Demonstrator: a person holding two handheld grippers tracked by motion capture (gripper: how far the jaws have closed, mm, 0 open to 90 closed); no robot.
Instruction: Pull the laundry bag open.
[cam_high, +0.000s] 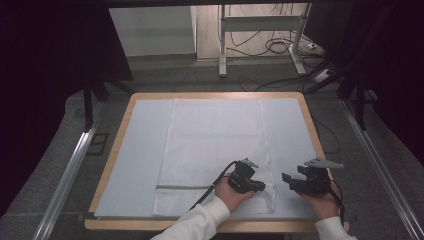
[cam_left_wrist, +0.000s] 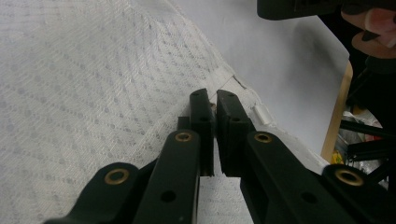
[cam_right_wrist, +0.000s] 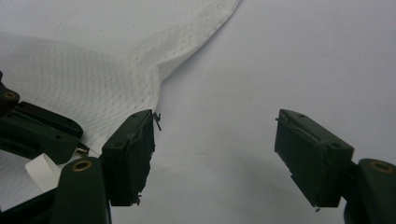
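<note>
One white mesh bag (cam_high: 215, 150), flat.

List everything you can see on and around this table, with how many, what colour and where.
mesh laundry bag: one, white, flat on the middle of the table, its near right corner pinched
zipper: one, grey, across the bag's near end
fabric tab: one, white, at the bag's corner
table cover: one, pale blue-white, under the bag
table: one, light wood rim
cables: several, black, on the floor beyond
left gripper: one, black, fingers shut on the bag's corner
right gripper: one, black, fingers open over bare cover
sleeves: two, white, near edge
</note>
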